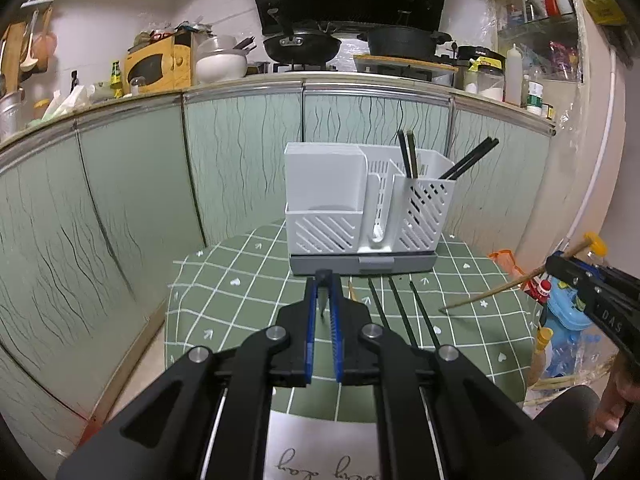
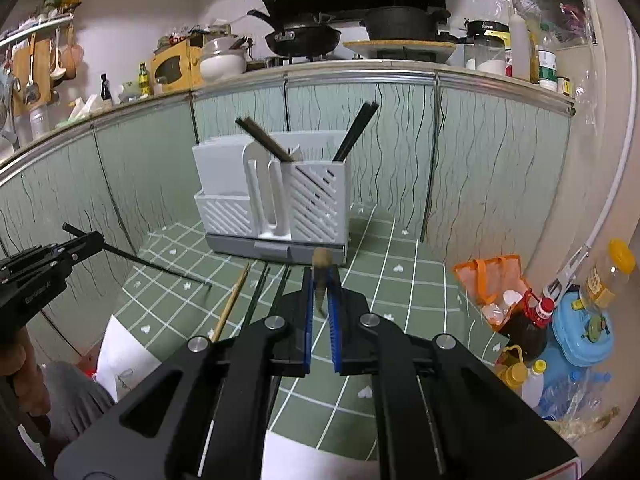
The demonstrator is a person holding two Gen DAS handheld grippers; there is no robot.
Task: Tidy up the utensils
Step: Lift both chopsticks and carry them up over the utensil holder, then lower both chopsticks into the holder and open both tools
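A white slotted utensil caddy [image 1: 360, 200] on a grey base stands on the green checked table [image 1: 240, 300]; it also shows in the right wrist view [image 2: 276, 200]. Several dark chopsticks [image 1: 412, 156] stand in its right compartment. My left gripper [image 1: 325, 280] is shut on a black chopstick [image 2: 160, 266], held above the table's left side. My right gripper [image 2: 320, 276] is shut on a wooden chopstick [image 1: 492, 290], held above the table's right side. Three dark chopsticks [image 1: 400, 312] and a wooden one [image 2: 232, 300] lie on the table before the caddy.
Green cabinet fronts [image 1: 140, 200] stand close behind and left of the table. White paper [image 2: 120, 352] lies at the near edge. Bottles, an orange bag [image 2: 492, 280] and a blue container [image 2: 580, 328] sit on the floor to the right.
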